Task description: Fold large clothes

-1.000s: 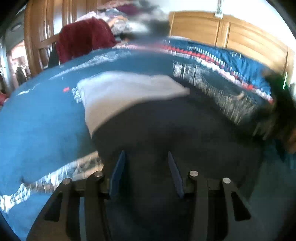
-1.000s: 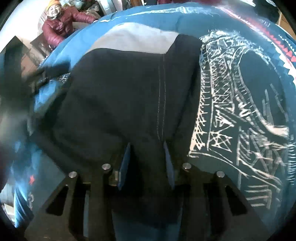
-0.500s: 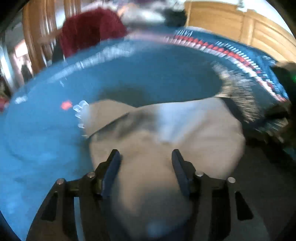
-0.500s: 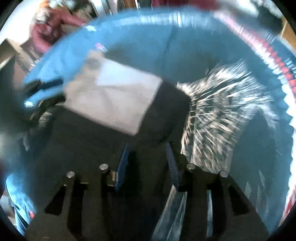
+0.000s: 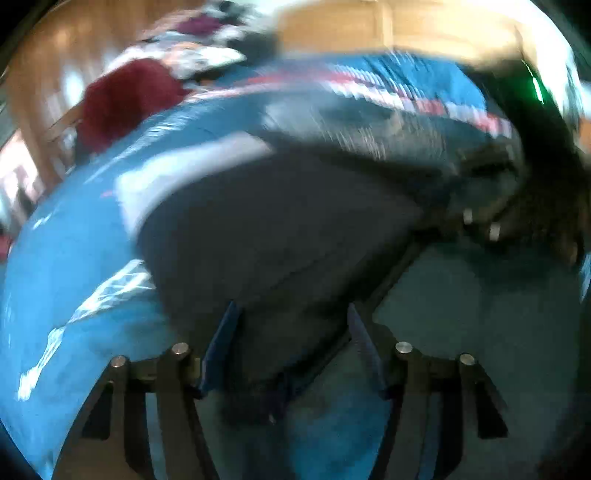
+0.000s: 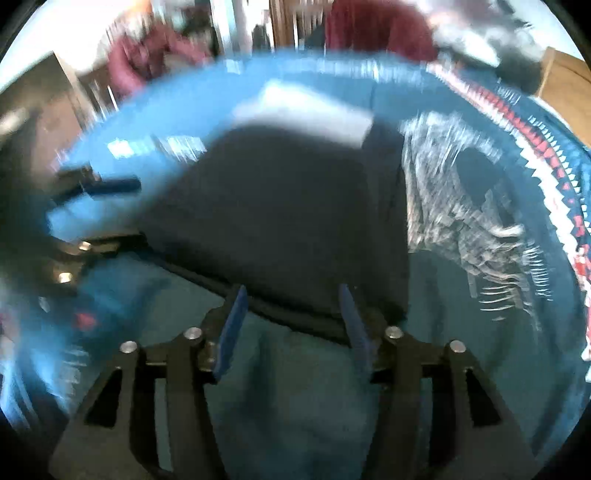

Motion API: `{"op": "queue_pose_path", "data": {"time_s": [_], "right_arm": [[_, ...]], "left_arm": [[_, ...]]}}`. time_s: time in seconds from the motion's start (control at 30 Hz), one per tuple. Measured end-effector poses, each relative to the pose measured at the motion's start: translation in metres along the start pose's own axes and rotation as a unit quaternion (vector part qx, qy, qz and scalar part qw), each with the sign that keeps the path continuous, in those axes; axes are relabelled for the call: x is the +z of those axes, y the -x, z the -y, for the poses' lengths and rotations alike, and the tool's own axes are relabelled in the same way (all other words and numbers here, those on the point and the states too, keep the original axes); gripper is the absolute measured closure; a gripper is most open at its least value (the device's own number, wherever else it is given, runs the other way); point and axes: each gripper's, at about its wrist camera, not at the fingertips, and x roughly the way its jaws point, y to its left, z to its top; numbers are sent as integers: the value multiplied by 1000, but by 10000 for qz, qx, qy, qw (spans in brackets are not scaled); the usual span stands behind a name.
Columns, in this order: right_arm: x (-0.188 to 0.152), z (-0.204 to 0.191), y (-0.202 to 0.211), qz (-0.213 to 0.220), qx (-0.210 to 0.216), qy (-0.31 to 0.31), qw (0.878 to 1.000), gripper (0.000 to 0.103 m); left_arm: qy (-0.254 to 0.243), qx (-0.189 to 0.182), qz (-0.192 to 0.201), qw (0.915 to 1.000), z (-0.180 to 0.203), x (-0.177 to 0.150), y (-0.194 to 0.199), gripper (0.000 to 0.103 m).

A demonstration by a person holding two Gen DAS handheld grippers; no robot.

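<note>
Two grippers: both over one dark garment (image 6: 295,206) on a blue patterned bedspread (image 6: 509,369).
Garment position: centre of both views — near hem running from about 9 o'clock toward 5 o'clock in the right wrist view, a pale grey panel (image 6: 306,110) at its far end near 12 o'clock.
Left gripper (image 5: 291,343): jaws spread wide, dark cloth lying between the blue fingers (image 5: 221,343); nothing pinched as far as the blur allows.
Right gripper (image 6: 291,321): jaws wide as well, straddling the hem without closing on it.
Step in hand: judged to be between folds — garment lies as a compact, roughly rectangular slab, both tools free of it.
Next move calls for: closing on two points along the near hem, then lifting evenly toward 12 o'clock so the layers don't slip apart.
Materials: garment looks soft, matte, heavy knit with a thick doubled edge; likely to sag if lifted from one point only.
Bedspread: smooth weave, white sketch-like print at 3 o'clock, red-and-white zigzag border (image 6: 546,155) toward 2 o'clock.
Surroundings: wooden headboard (image 5: 424,26) at 12 o'clock in the left wrist view, a dark red cloth (image 5: 125,96) at 10 o'clock; heavy motion blur throughout.
</note>
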Motion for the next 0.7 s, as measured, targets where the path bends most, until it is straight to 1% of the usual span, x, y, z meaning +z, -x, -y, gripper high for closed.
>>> {"op": "queue_pose_path", "data": {"time_s": [0.03,0.07,0.1,0.13,0.17,0.2,0.23,0.27,0.3,0.33,0.37,0.4,0.43,0.47,0.5,0.6,0.7], "right_arm": [[-6,0,14,114,-18,-91,9999,32],[-10,-1,19,143,-80,-143,9998,16],[-19,0,22,115,-181,-242,9995,9],[-28,3,20,-8,-277,-415,9988,10],[-37,7,15,-162,-338,-596,9975,10],[-47,7,12,-275,-374,-714,9964,11],[-60,6,10,-377,-477,-793,9950,11],[-60,9,0,-488,-599,-856,9933,11],[-66,9,-5,-608,-684,-932,9914,11],[-70,8,-13,-740,-682,-1039,9895,10],[-76,10,-21,-833,-700,-1153,9874,7],[-79,10,-24,-744,-783,-1170,9872,2],[-80,9,-25,-678,-828,-1190,9871,0],[-80,9,-26,-684,-887,-1224,9861,0],[-79,9,-28,-693,-966,-1263,9848,0],[-77,12,-33,-709,-1070,-1385,9820,0],[-77,13,-33,-664,-1111,-1368,9821,0]], "left_arm": [[188,138,12,9997,-4,0,12,35],[503,315,-9,9982,-11,-6,23,31],[739,379,-36,9965,-14,-13,27,29],[1078,494,-122,9929,-23,-23,30,27],[1373,638,-242,9882,-35,-36,33,27],[1750,801,-411,9804,-41,-51,32,27],[1920,831,-482,9767,-42,-59,32,27],[2152,861,-660,9705,-45,-71,24,23],[2292,916,-867,9652,-46,-80,13,23],[2348,935,-941,9630,-41,-88,9,22],[2357,942,-878,9633,-39,-92,5,15],[2320,927,-870,9644,-36,-94,6,12],[2294,899,-917,9648,-35,-93,5,4],[2269,843,-1036,9647,-33,-91,1,0],[2223,933,-1135,9638,-32,-90,-3,0],[2123,1129,-1256,9625,-27,-86,-7,0],[2172,1215,-1121,9620,-27,-86,-7,0]]}}
